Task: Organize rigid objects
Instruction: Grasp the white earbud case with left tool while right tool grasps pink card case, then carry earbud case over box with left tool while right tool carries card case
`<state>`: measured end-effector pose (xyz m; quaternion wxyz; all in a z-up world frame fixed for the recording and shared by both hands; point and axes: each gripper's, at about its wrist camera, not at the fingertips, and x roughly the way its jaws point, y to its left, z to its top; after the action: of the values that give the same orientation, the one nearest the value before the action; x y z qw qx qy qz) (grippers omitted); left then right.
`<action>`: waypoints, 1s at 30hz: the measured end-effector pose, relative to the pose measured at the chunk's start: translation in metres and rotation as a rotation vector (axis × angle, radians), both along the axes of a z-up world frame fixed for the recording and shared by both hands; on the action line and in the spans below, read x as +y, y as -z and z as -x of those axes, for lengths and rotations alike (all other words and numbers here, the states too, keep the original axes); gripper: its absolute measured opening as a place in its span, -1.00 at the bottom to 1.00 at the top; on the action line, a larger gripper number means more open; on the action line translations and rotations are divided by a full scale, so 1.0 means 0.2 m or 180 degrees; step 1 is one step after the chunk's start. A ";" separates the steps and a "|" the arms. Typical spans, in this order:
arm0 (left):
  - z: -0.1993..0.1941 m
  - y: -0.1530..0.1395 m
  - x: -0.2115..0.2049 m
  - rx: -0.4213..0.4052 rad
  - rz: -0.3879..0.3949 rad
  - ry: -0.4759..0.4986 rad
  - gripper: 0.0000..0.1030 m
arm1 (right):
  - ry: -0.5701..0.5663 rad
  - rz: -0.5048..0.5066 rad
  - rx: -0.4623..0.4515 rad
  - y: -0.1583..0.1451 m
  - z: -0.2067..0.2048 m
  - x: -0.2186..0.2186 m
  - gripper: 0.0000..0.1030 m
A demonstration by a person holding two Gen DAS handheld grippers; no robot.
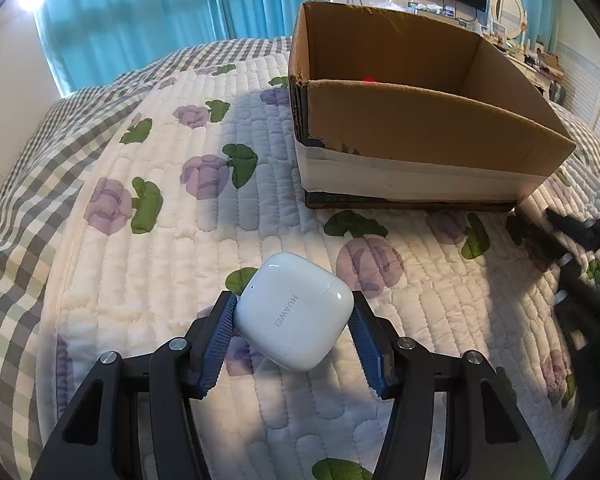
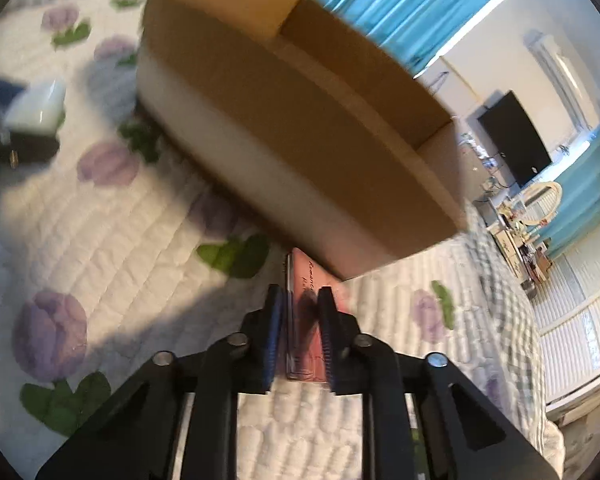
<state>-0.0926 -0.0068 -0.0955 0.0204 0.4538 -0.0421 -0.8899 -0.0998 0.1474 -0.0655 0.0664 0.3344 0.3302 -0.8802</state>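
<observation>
In the left wrist view a white Huawei earbud case (image 1: 294,311) sits between the blue pads of my left gripper (image 1: 294,306), which is shut on it just above the quilt. An open cardboard box (image 1: 420,120) stands behind it, with something small and red (image 1: 367,79) inside. In the right wrist view my right gripper (image 2: 300,296) is shut on a thin pink box with script lettering (image 2: 306,320), near the front wall of the cardboard box (image 2: 300,128). The earbud case and left gripper show blurred at the left edge (image 2: 36,108).
Everything sits on a bed with a white quilt (image 1: 180,240) printed with purple flowers and a grey checked border. The right gripper shows as a dark shape at the right edge (image 1: 588,264). A dresser with a mirror (image 2: 540,204) and a wall television (image 2: 512,136) stand beyond the bed.
</observation>
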 end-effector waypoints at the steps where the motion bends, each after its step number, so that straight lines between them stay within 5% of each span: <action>1: 0.00 0.00 0.00 -0.0002 0.0000 0.0004 0.12 | 0.0035 0.0070 0.0022 -0.03 0.01 0.03 -0.74; 14: 0.01 -0.01 -0.01 0.0007 -0.0006 -0.0006 0.12 | 0.0250 0.0192 -0.0270 0.03 0.18 0.12 -0.77; 26: -0.09 -0.13 0.08 0.0166 0.0005 0.0139 0.12 | 0.0311 0.1390 -0.0521 -0.27 -0.08 0.26 -0.82; 30: -0.15 -0.20 0.12 0.0217 -0.0055 0.0138 0.12 | 0.0274 0.1550 -0.0481 -0.39 -0.19 0.29 -0.82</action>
<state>-0.0630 0.0167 -0.0545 -0.0015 0.4224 -0.0435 -0.9053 -0.0625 0.2046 0.0132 0.1319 0.3872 0.0882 -0.9083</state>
